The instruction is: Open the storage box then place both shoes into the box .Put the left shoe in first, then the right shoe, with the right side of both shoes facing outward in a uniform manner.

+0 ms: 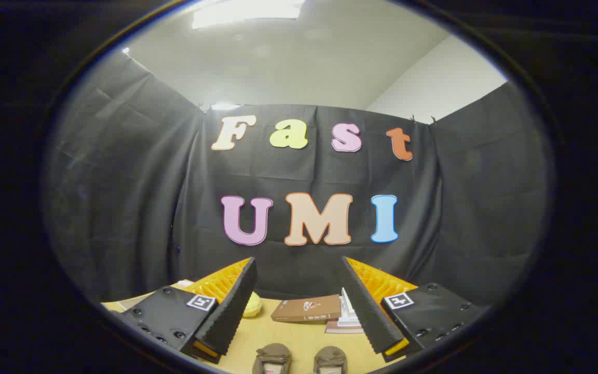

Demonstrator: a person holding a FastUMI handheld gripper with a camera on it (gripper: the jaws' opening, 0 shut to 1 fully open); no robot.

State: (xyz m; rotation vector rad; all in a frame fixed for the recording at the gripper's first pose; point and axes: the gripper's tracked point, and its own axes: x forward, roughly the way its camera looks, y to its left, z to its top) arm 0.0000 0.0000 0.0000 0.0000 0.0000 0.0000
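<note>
My gripper (299, 267) is held above the table with its fingers spread wide apart and nothing between them. Below and between the fingers, two brown shoes stand side by side on the wooden table (299, 337): the left-hand one (272, 358) and the right-hand one (330, 359), with just their toe ends showing. Beyond the shoes lies a flat brown box (307, 308) with its lid down, close to the black cloth wall.
A small yellow object (252, 304) sits partly hidden behind my left finger. A white and grey object (348, 317) rests on a reddish base just inside my right finger, next to the brown box. The cloth wall closes off the back of the table.
</note>
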